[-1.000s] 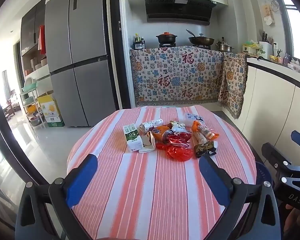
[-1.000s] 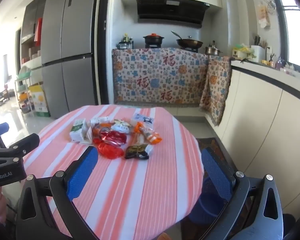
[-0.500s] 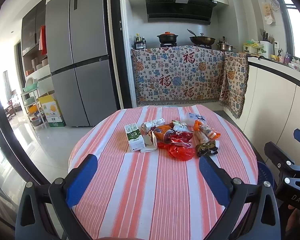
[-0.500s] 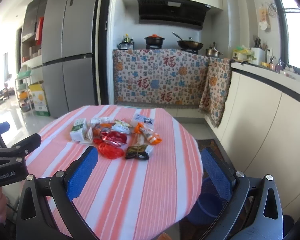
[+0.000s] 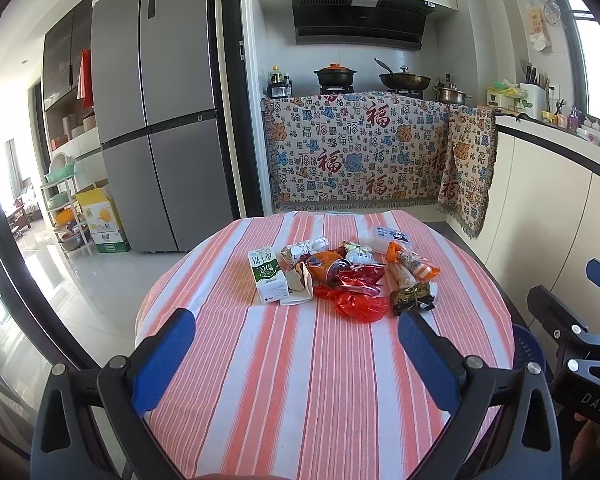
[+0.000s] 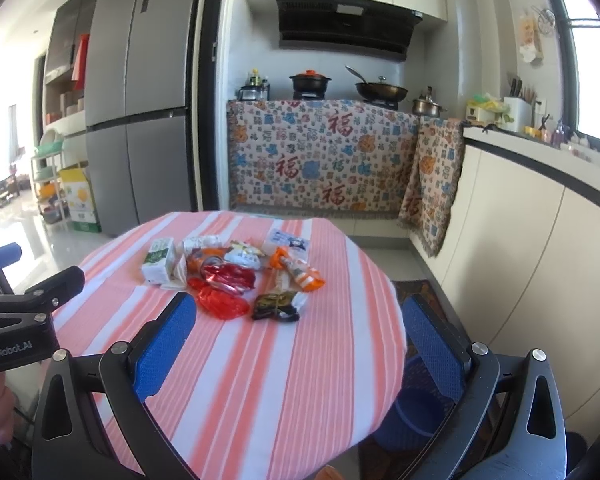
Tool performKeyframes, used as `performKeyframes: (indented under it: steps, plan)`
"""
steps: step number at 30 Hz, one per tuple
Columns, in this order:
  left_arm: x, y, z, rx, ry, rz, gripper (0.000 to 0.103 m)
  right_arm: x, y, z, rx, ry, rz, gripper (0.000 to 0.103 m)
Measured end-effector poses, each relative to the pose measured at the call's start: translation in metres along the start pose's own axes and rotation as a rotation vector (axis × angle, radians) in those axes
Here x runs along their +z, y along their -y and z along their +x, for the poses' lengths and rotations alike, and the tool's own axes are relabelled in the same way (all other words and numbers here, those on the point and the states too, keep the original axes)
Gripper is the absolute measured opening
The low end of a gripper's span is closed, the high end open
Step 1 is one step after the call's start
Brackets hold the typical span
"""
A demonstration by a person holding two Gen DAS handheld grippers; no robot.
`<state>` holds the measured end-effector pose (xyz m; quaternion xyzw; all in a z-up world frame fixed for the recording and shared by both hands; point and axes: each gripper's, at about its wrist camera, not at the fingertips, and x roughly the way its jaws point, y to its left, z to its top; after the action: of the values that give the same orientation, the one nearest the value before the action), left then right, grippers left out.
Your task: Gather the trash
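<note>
On a striped round table [image 5: 332, 380] in a home kitchen, a heap of trash [image 5: 340, 272] lies mid-cloth, its long axis running left to right. Both the left gripper [image 5: 296, 356] and right gripper [image 6: 300, 344] hover spread and empty, well short of it; the heap sits straight ahead of the left, forward-left of the right.

I see a striped woven cloth [image 5: 324, 380] on the worktop, glossy crinkled foil wrappers [image 5: 358, 276], a matt paper carton [image 5: 267, 276].

Sunlit kitchen w/ grey fridge [image 5: 156, 120], patterned cloth [image 5: 360, 152] over counter.
</note>
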<state>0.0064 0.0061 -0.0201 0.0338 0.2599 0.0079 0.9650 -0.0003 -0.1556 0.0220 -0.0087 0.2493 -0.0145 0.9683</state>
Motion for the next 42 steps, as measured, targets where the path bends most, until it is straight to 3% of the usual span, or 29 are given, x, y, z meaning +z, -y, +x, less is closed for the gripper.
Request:
performKeyframes:
  steps: [42]
  plan:
    - [0.0061,0.0021,-0.0049,-0.008,-0.017,-0.006,0.103,-0.0074,0.0002,0.0026,-0.003,-0.002,-0.006,0.103]
